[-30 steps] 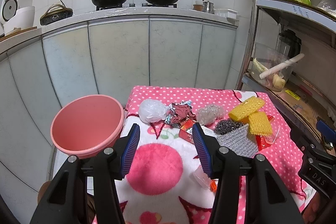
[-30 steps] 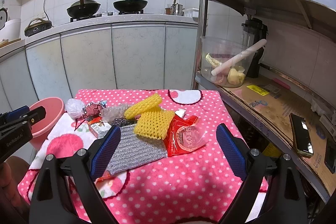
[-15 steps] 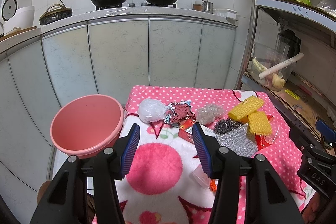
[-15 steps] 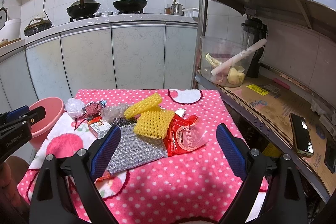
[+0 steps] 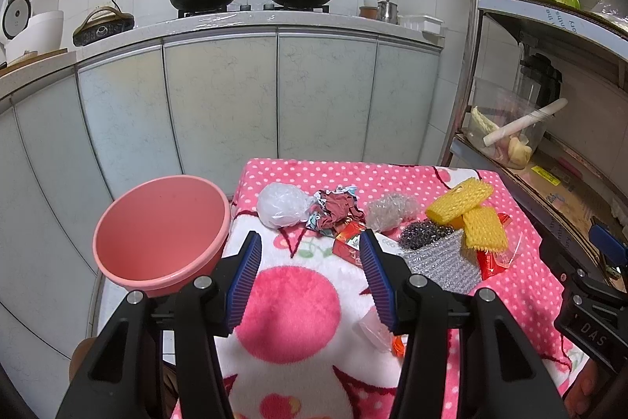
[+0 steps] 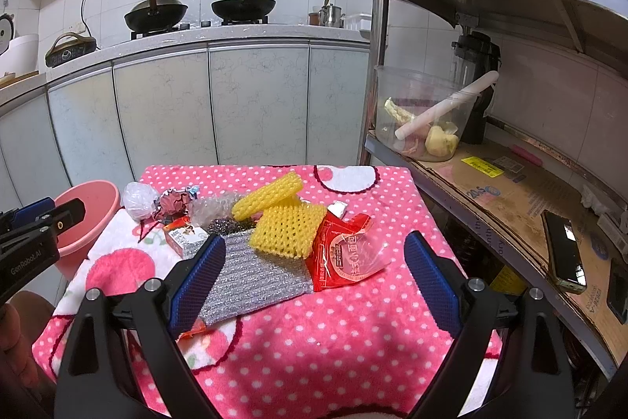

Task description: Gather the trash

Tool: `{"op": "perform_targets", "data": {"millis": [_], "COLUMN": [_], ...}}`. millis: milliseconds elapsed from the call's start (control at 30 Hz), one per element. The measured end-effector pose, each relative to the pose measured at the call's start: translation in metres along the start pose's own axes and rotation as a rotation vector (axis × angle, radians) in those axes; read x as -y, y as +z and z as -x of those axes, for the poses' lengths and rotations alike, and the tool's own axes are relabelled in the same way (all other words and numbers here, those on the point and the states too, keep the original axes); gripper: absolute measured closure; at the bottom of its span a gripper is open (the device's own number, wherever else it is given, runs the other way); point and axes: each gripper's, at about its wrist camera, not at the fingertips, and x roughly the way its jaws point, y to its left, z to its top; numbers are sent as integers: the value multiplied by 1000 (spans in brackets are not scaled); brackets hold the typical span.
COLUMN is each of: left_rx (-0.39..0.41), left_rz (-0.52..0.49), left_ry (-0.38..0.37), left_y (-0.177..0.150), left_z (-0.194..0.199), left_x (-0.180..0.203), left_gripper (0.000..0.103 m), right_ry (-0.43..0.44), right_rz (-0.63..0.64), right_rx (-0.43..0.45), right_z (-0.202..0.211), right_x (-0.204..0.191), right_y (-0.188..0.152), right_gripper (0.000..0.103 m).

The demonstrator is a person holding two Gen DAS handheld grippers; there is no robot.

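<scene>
I hold the left gripper [image 5: 310, 277] and the right gripper [image 6: 314, 273] with jaws apart and empty, above the near half of the tabletop [image 6: 333, 332]. The trash lies across the middle: silver mesh sheet [image 6: 255, 273], red wrapper [image 6: 345, 254], yellow foam nets [image 6: 286, 234], then the white bag [image 5: 280, 205] farthest left. All look light, soft and crushable; I would pinch each at a raised fold. The pink bucket [image 5: 161, 230] stands beside the left edge.
</scene>
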Motion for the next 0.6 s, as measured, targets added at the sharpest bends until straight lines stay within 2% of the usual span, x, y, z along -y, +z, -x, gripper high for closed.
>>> {"op": "perform_targets", "data": {"millis": [600], "left_rx": [-3], "left_rz": [-5], "left_ry": [-2], "left_y": [-2], "left_z": [0], "left_x": [2], "left_gripper": [52], "right_ry": [1], "right_rz": [-3], "right_rx": [-2], "right_z": [0], "right_x": [0], "right_y": [0], "right_gripper": [10]}}
